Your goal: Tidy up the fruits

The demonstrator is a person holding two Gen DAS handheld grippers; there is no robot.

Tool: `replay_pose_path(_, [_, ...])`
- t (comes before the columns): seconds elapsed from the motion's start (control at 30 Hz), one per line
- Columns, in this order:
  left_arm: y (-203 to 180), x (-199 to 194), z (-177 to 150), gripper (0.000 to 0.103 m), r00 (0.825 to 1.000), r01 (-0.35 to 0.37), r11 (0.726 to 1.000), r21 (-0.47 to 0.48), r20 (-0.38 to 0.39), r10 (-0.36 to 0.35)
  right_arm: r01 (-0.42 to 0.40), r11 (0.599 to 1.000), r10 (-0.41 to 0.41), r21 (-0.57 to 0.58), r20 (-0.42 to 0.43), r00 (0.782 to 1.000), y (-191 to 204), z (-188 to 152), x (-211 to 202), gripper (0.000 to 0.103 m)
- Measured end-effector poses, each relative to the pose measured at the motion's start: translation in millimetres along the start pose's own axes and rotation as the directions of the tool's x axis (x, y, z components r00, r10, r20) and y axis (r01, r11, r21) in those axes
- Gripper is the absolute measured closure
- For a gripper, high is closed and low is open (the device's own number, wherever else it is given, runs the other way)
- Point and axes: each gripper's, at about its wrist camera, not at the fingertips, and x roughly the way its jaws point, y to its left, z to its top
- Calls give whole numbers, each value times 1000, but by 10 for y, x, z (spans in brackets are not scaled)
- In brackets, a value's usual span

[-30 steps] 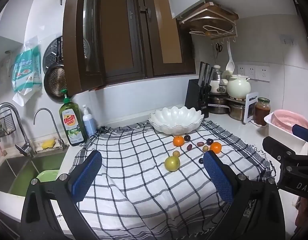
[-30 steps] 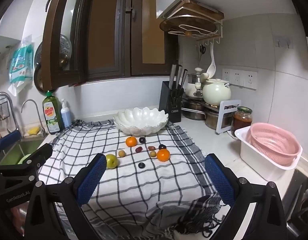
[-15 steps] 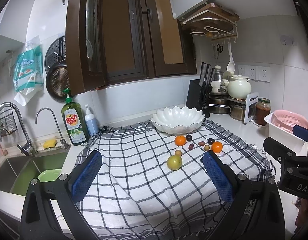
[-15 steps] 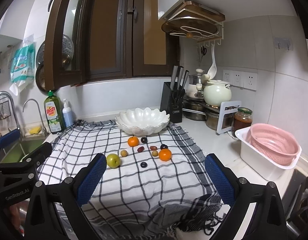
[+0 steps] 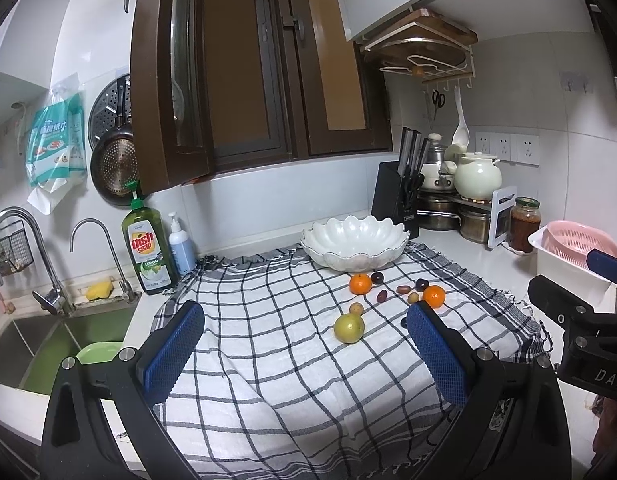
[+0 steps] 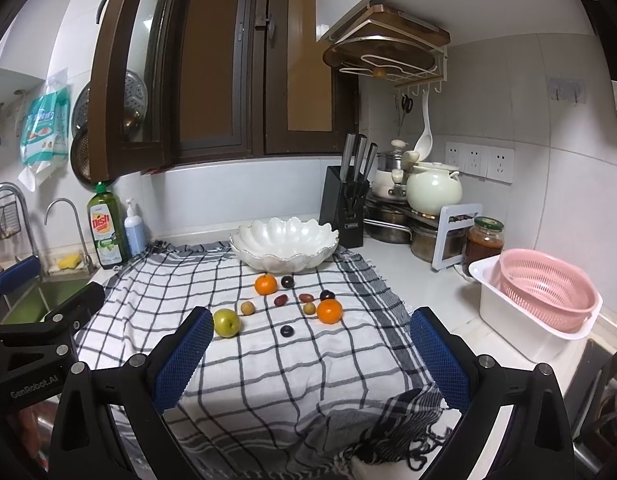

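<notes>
A white scalloped bowl [image 5: 354, 246] [image 6: 285, 244] stands empty at the back of a checked cloth [image 5: 268, 344] [image 6: 268, 360]. In front of it lie a green apple [image 5: 349, 328] [image 6: 226, 322], two oranges [image 5: 360, 283] [image 5: 434, 296] [image 6: 266, 284] [image 6: 329, 311], and several small dark and yellowish fruits [image 6: 286, 281] [image 6: 287, 331]. My left gripper [image 5: 304, 344] is open and empty, over the cloth's near part. My right gripper [image 6: 308, 344] is open and empty, in front of the fruit. Each gripper shows at the edge of the other's view.
A sink [image 5: 48, 340] with taps, a dish soap bottle [image 5: 145, 248] and a pump bottle are on the left. A knife block [image 6: 346, 208], pots, a jar [image 6: 483, 242] and a pink colander in a white tub [image 6: 544, 292] are on the right. A cabinet door hangs open above.
Both grippers have drifted slightly, so the scene shifts a little right in the views. The fruits and bowl have not moved. Both grippers stay open.
</notes>
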Motion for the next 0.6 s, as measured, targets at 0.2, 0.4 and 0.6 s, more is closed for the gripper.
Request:
replay_pose_path(0.2, [-8,3,0,0,1000,-3,1000,-1,3,3,-2,1000,2,-1,0,1000,-4,0,7,3])
replay_pose_path(0.4, [30,21,22,0,1000,-5,1000,0,8,5,-3,1000,3,-4,-1,1000,-6,21,28,3])
replay_pose_path(0.6, [57,21,35,0,1000,-4,1000,0,11,4,-3,1000,3,-5,-1,1000,8,28,46,3])
